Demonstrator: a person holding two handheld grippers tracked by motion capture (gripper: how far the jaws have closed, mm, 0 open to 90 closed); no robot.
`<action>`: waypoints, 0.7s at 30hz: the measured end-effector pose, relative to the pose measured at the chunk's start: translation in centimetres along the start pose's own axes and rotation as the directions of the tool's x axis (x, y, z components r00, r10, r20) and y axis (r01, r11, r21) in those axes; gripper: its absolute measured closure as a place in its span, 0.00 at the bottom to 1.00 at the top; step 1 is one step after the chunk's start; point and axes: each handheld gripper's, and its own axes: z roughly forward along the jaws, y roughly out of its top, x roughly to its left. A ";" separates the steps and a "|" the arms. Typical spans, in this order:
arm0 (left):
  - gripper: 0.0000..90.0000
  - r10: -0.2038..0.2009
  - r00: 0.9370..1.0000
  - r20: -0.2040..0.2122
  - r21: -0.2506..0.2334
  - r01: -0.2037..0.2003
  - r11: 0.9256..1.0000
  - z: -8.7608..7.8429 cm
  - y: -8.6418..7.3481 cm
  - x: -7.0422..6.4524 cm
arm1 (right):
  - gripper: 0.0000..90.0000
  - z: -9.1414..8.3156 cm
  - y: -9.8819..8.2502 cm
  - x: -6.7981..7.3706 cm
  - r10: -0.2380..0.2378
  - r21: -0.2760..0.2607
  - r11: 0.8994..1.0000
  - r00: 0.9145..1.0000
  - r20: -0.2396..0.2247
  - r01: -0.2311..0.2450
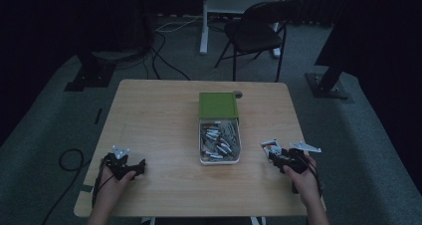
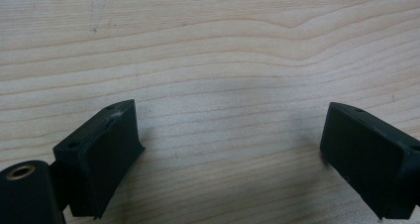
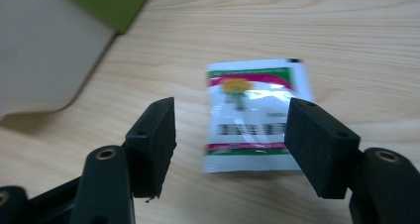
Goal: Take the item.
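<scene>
The right tongs [image 3: 230, 140] stood apart over a small sachet [image 3: 252, 117] lying flat on the bench [image 1: 159, 120] beside the white box [image 1: 219, 160], not gripping it. The box already held many sachets, so most looked packed. The left tongs [image 2: 230, 149] gaped wide over bare wood. The sachet's print was blurred; in the dim high view it was hard to make out.

Print on sachet [image 3: 255, 117] was blurred: no text legible, only a yellow flower picture and a dark barcode-like strip.
</scene>
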 end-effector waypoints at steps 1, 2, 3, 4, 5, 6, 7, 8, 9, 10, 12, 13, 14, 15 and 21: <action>0.10 0.000 1.000 0.000 0.000 0.000 1.000 0.0 0.0 0.0 | 0.36 0.2 -0.2 0.7 -0.029 -0.007 1.000 0.999 -0.041 0.028; 0.10 0.000 1.000 0.000 0.000 0.000 1.000 0.0 0.0 0.0 | 0.36 0.2 -0.2 0.9 -0.037 -0.005 0.999 0.998 -0.048 0.037; 0.10 -0.001 1.000 0.000 0.000 0.001 1.000 0.0 0.0 0.0 | 0.36 0.2 -0.2 0.9 -0.037 -0.005 0.999 0.998 -0.048 0.037; 0.10 -0.001 1.000 0.000 0.000 0.001 1.000 0.0 0.0 0.0 | 0.36 0.4 -0.4 1.5 -0.064 -0.009 0.998 0.996 -0.068 0.064; 0.10 -0.001 1.000 0.000 0.000 0.001 1.000 0.0 0.0 0.0 | 0.36 0.4 -0.4 1.5 -0.064 -0.009 0.998 0.996 -0.068 0.064; 0.10 -0.001 1.000 0.000 0.000 0.001 1.000 0.0 0.0 0.0 | 0.36 0.5 -0.5 1.9 -0.086 -0.016 0.996 0.992 -0.091 0.085; 0.10 -0.001 1.000 0.000 0.000 0.001 1.000 0.0 0.0 0.0 | 0.36 0.5 -0.5 1.9 -0.086 -0.016 0.996 0.992 -0.091 0.085; 0.10 0.000 1.000 0.001 0.000 0.000 1.000 0.0 0.0 0.0 | 0.36 0.5 -0.5 2.1 -0.096 -0.021 0.995 0.991 -0.091 0.095; 0.10 0.001 1.000 0.001 0.000 -0.001 1.000 0.0 0.0 0.0 | 0.35 0.6 -0.5 2.3 -0.114 -0.020 0.993 0.988 -0.101 0.112; 0.10 0.001 1.000 0.000 -0.001 -0.001 1.000 0.0 0.0 0.0 | 0.35 0.6 -0.6 2.5 -0.131 -0.024 0.991 0.986 -0.101 0.129; 0.10 0.004 1.000 0.001 0.000 -0.004 1.000 0.0 0.0 0.0 | 0.34 0.7 -0.6 2.9 -0.165 -0.030 0.986 0.980 -0.113 0.163; 0.10 0.004 1.000 0.001 0.001 -0.004 1.000 0.0 0.0 0.0 | 0.34 0.7 -0.6 3.1 -0.173 -0.034 0.985 0.977 -0.123 0.170; 0.10 0.005 1.000 0.001 0.001 -0.005 1.000 0.0 0.0 0.0 | 0.33 0.7 -0.7 3.2 -0.185 -0.038 0.983 0.974 -0.134 0.181; 0.10 0.004 1.000 0.001 0.001 -0.004 1.000 0.0 0.0 0.0 | 0.32 0.8 -0.7 3.5 -0.193 -0.040 0.981 0.970 -0.148 0.189; 0.10 0.005 1.000 0.001 0.001 -0.005 1.000 0.0 0.0 0.0 | 0.32 1.2 -1.3 4.8 -0.262 -0.048 0.965 0.945 -0.196 0.258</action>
